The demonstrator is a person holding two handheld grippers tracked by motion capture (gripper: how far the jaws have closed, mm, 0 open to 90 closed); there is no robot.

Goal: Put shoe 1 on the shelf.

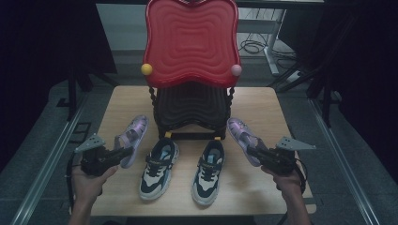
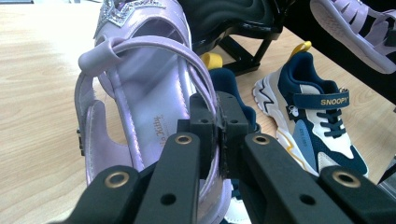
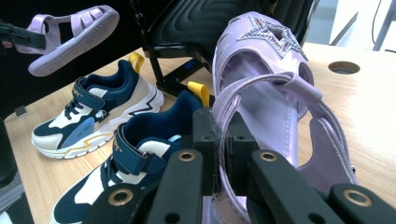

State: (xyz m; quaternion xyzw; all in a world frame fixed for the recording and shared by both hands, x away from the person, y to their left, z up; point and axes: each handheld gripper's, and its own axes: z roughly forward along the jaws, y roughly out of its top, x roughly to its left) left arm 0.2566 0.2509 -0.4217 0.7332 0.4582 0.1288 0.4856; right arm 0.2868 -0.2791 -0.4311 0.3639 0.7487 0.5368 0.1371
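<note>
My left gripper [image 1: 119,152] is shut on the heel strap of a purple sandal [image 1: 133,136], which it holds at the left side of the table. In the left gripper view the jaws [image 2: 219,126] pinch that strap, and the sandal [image 2: 140,93] points away. My right gripper [image 1: 253,152] is shut on the strap of the matching purple sandal [image 1: 240,133] at the right. The right gripper view shows its jaws [image 3: 220,140] closed on the strap, with the star-decorated sandal [image 3: 266,84] ahead. The other sandal [image 3: 70,32] hangs in the air at the upper left there.
Two navy, white and beige sneakers [image 1: 159,168] [image 1: 209,171] stand side by side between the grippers on the wooden table [image 1: 267,108]. Behind them a black ribbed stand [image 1: 190,108] carries a tall red wavy panel [image 1: 190,42]. A round hole [image 3: 343,67] is cut in the tabletop.
</note>
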